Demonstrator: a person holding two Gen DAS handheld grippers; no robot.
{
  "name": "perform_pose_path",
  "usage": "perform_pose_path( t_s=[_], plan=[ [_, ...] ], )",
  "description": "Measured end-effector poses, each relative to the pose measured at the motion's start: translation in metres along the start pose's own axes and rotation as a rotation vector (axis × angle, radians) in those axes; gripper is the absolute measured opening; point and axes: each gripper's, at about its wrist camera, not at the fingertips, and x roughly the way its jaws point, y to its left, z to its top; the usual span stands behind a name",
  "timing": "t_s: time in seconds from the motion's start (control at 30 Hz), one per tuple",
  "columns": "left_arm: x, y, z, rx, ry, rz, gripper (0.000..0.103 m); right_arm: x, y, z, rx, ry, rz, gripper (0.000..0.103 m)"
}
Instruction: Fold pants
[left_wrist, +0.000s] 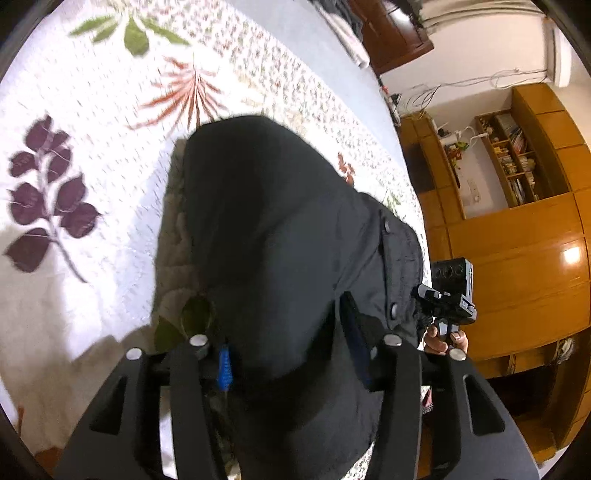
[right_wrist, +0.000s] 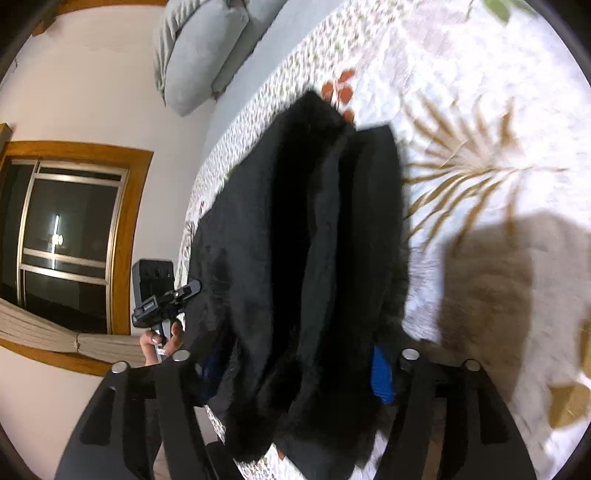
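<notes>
1. Black left gripper (left_wrist: 291, 362) fills the near edge of the left wrist view, jaws parted, dark folded cloth pants (left_wrist: 273, 221) lying slack between its blue pads (left_wrist: 224, 369) on a white leaf-print quilt (left_wrist: 92, 129).
2. Right gripper (right_wrist: 295, 373), in its own view, likewise stands released astride the pants (right_wrist: 295, 240).

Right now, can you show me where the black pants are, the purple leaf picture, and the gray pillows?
black pants (left_wrist: 273, 221): left wrist view, middle of the dark cloth.
purple leaf print (left_wrist: 48, 203): left wrist view, center of the leafy sprig on the bedspread.
gray pillows (right_wrist: 199, 55): right wrist view, face of the front pillow.
</notes>
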Motion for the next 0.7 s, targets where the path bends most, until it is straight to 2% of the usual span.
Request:
perform_pose_path(
  t_s=[0.1,0.17,0.3,0.43,0.53,0.6,0.63,0.7],
  plan=[
    [-0.010,-0.007,-0.008,0.043,-0.021,0.065,0.055,-0.026,0.002,0.007,0.014,-0.081,-0.030,0.072],
    [-0.014,-0.011,-0.011,0.062,-0.029,0.087,0.057,-0.029,0.008,0.016,0.008,-0.107,-0.039,0.074],
    [-0.014,-0.006,-0.009,0.036,-0.030,0.115,0.058,-0.015,0.015,0.031,0.019,-0.131,-0.121,0.074],
    [-0.007,0.004,-0.011,0.013,-0.025,0.139,0.072,0.002,0.010,0.037,0.047,-0.122,-0.214,0.075],
    [-0.009,0.003,-0.015,-0.004,-0.043,0.128,0.071,-0.002,0.000,0.034,0.060,-0.128,-0.204,0.077],
    [-0.018,-0.002,-0.018,0.002,-0.075,0.131,0.071,-0.015,0.002,0.027,0.059,-0.163,-0.178,0.077],
    [-0.025,-0.006,-0.020,0.007,-0.094,0.138,0.073,-0.023,0.002,0.021,0.058,-0.178,-0.167,0.077],
    [-0.047,-0.016,-0.027,0.020,-0.154,0.171,0.084,-0.045,0.006,0.006,0.058,-0.222,-0.158,0.077]
  ],
)
